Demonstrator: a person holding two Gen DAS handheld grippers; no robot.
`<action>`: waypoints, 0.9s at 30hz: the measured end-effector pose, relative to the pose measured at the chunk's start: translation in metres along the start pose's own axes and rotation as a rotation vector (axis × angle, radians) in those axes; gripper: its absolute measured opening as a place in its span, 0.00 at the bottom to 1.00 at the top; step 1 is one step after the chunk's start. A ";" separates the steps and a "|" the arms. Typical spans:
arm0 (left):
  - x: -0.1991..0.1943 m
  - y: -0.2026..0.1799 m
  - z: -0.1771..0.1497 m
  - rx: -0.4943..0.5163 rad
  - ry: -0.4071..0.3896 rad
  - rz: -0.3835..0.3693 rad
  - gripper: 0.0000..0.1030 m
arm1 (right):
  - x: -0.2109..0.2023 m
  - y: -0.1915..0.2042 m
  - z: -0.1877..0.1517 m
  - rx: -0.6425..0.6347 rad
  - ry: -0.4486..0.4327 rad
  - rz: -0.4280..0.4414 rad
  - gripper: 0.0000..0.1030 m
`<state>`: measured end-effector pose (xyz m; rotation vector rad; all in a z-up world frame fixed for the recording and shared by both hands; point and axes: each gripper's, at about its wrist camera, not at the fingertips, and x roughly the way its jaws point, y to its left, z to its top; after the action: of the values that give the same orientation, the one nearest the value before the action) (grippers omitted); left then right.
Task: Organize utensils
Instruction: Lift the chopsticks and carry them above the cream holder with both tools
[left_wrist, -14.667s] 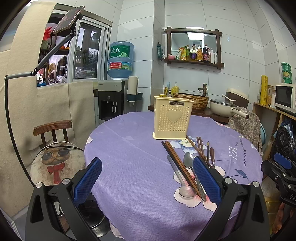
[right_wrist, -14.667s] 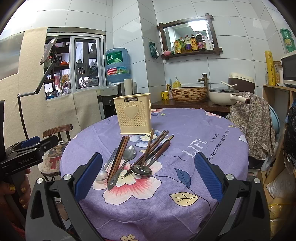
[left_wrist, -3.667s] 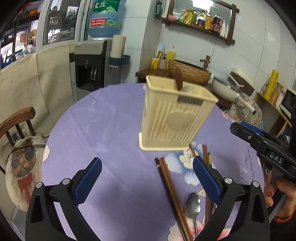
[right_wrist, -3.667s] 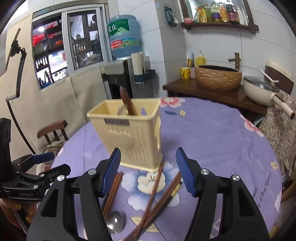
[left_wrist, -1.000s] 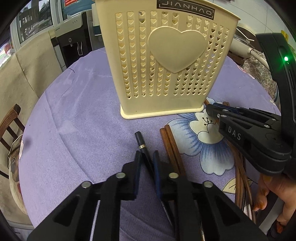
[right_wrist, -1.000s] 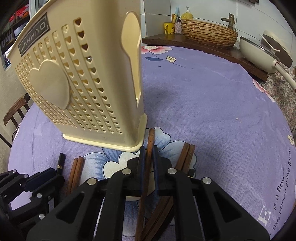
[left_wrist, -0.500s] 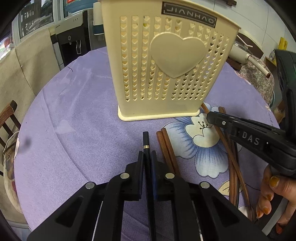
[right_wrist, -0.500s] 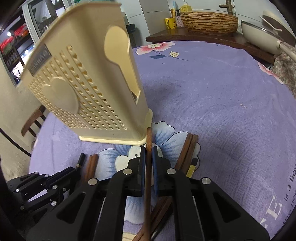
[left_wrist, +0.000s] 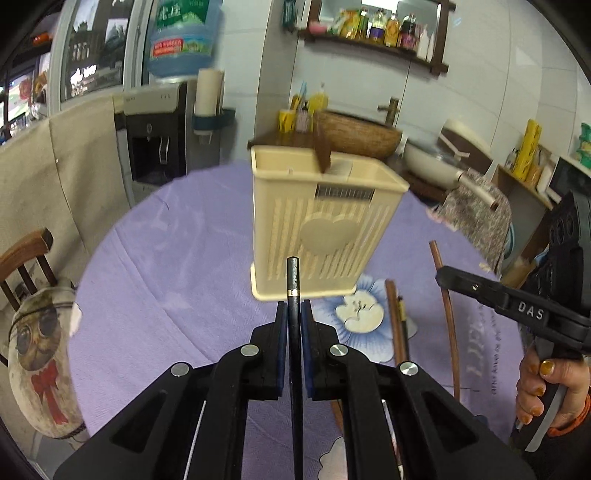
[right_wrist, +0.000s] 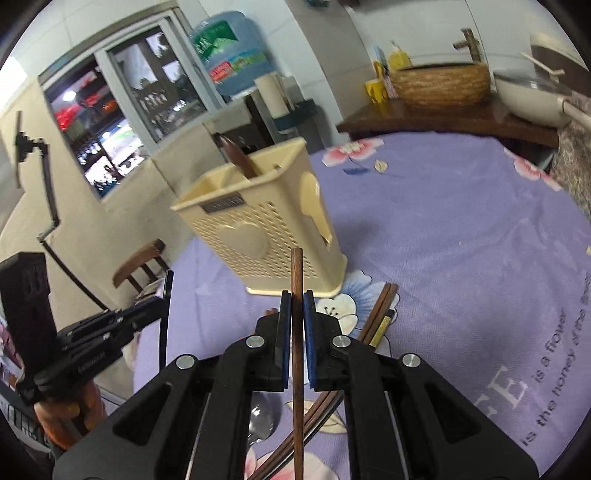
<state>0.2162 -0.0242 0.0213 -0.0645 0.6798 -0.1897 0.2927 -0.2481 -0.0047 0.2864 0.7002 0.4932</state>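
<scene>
Left gripper (left_wrist: 294, 314) clenched on a black chopstick (left_wrist: 292, 280), right gripper (right_wrist: 296, 306) on a brown chopstick (right_wrist: 296, 273) (both before the cream holder (left_wrist: 317, 229)), above the table (left_wrist: 177, 258).

left wrist: faces holder (left_wrist: 325, 225) head-on, near | right wrist: from its right | shared: holder, tablecloth (right_wrist: 461, 229)

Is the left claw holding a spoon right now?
No, the left claw is shut on a thin black chopstick with a metal band, its tip pointing toward the cream utensil holder.
</scene>
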 end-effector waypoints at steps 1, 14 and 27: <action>-0.009 0.000 0.003 0.001 -0.020 -0.005 0.07 | -0.010 0.004 0.001 -0.011 -0.013 0.013 0.07; -0.063 0.003 0.016 0.003 -0.131 -0.045 0.07 | -0.104 0.044 -0.002 -0.160 -0.107 0.076 0.07; -0.074 0.003 0.022 0.010 -0.155 -0.081 0.07 | -0.112 0.062 0.010 -0.218 -0.135 0.081 0.07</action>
<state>0.1739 -0.0071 0.0836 -0.0959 0.5223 -0.2630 0.2045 -0.2549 0.0891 0.1417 0.5004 0.6160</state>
